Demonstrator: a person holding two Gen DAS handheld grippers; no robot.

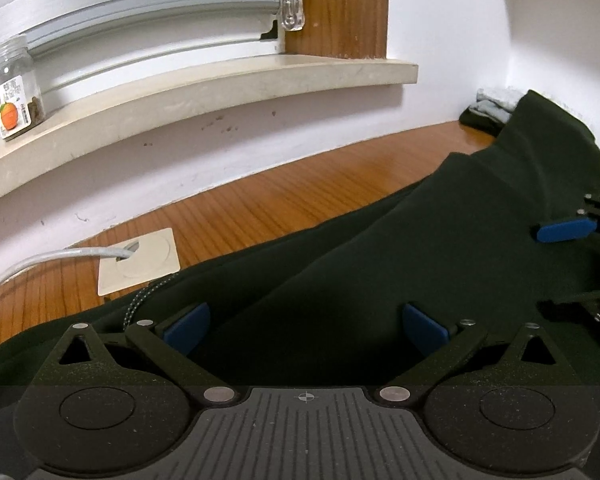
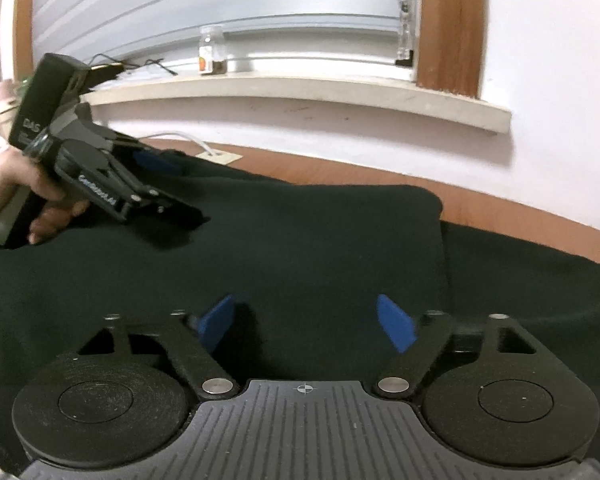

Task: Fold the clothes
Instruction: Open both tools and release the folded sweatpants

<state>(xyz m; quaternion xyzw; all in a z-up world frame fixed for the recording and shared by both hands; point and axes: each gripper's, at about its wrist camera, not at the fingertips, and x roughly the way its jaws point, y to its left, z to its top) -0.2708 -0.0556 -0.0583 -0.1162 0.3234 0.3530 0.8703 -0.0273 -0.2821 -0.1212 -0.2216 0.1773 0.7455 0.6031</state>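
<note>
Dark green garment (image 2: 300, 240) is lying spread on the wooden tabletop (image 1: 260, 208) under the window sill (image 1: 220, 88). In the left wrist view its long axis is running from 8 o'clock up to 2 o'clock, a folded edge ridging along that line; a speckled drawcord (image 1: 140, 300) is showing at 8 o'clock. In the right wrist view a folded panel is lying flat, its right edge dropping straight at 3 o'clock.

Left gripper (image 1: 306, 324) is hovering low over the cloth, jaws spread wide, blue pads (image 1: 188, 326) clear of the fabric — nothing grasped. Right gripper (image 2: 306, 326) is sitting likewise, jaws released, cloth below and between the pads but not pinched.

In the right wrist view a hand (image 2: 16, 196) at 9 o'clock is holding the left gripper; white writing on its body is reading "DAS" plus a longer word, too blurred to read.

Glass jar (image 1: 16, 88) is standing on the sill at 10 o'clock — orange fruit picture on the label, text illegible, some brown bits at the bottom. A white cable (image 1: 60, 260) is entering a beige grommet plate (image 1: 140, 262) in the table. More clothes (image 1: 488, 108) are piled at 2 o'clock.
</note>
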